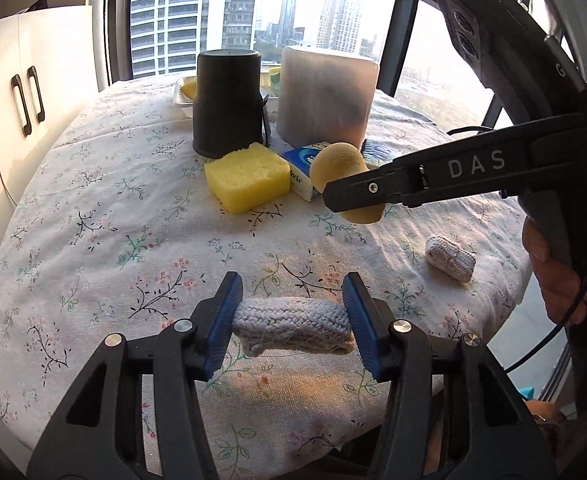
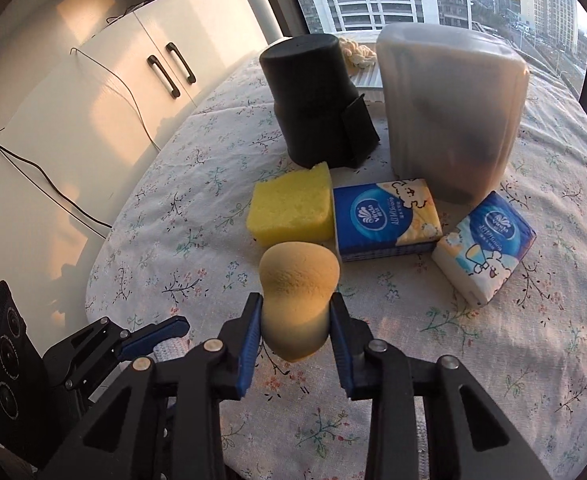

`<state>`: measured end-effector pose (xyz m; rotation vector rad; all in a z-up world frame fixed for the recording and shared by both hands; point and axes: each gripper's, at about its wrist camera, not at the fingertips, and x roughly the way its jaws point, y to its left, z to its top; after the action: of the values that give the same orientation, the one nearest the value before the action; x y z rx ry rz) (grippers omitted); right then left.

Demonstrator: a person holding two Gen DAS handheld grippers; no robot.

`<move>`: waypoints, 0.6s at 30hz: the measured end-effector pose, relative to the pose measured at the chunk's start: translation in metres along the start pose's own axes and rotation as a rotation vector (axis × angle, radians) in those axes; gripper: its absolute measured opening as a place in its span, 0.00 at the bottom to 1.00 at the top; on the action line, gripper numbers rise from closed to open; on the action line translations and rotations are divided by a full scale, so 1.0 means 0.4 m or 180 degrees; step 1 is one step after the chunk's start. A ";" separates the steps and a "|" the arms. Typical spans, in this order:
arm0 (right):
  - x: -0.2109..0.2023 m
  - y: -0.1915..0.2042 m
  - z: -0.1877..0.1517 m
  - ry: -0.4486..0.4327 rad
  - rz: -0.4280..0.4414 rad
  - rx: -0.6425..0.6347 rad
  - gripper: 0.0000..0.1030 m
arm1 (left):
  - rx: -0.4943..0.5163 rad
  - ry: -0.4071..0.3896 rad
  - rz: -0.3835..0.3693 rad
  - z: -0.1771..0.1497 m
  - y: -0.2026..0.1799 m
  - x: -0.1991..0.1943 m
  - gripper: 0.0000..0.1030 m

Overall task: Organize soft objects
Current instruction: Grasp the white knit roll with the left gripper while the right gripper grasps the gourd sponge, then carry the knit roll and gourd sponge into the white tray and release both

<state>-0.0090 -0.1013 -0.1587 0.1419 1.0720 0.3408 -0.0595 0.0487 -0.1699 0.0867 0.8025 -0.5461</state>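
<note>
Two hand-held grippers are in play, each pinching something soft. In the left wrist view, the left hand-held gripper point(image 1: 292, 322) has its blue pads pressed on the ends of a grey knit roll point(image 1: 292, 326), low over the tabletop point(image 1: 93, 208) at 6 o'clock. A second knit roll point(image 1: 450, 258) lies apart at 3 o'clock on the cloth.

At 11 o'clock on the tabletop sits a white tray point(image 1: 183, 98) with a yellow piece in it, partly hidden behind an upturned black cup point(image 1: 227, 102). Right of the cup stands a frosted tub point(image 1: 325, 98), also upside down; something dark shows through its wall, but what it is cannot be told. In front of the cup lies a yellow sponge point(image 1: 247, 178), and just right of it a blue tissue pack point(image 1: 303, 176).

In the right wrist view, the right hand-held gripper point(image 2: 295, 314) squeezes a tan sponge point(image 2: 297, 280) at its waist, so that the sponge bulges above the pads. It is held near the yellow sponge and the tissue pack, just this side of them. A second tissue pack point(image 2: 485, 246) lies at 3 o'clock, tilted, near the tub's base.

A floral cloth covers the round tabletop. White cupboards point(image 2: 105, 92) with dark handles stand at 9 to 11 o'clock, with a black cable point(image 2: 49, 180) trailing down them. A window point(image 1: 233, 8) behind shows tall towers.
</note>
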 end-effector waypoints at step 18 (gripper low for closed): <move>-0.128 -0.204 0.019 -0.0247 -0.0615 0.0385 0.34 | -0.0116 -0.0124 0.0374 0.114 0.093 0.039 0.48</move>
<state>-0.0078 -0.1948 -0.1351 0.1568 1.0205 0.0956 -0.0024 0.0612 -0.1537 0.0889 0.7641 -0.4208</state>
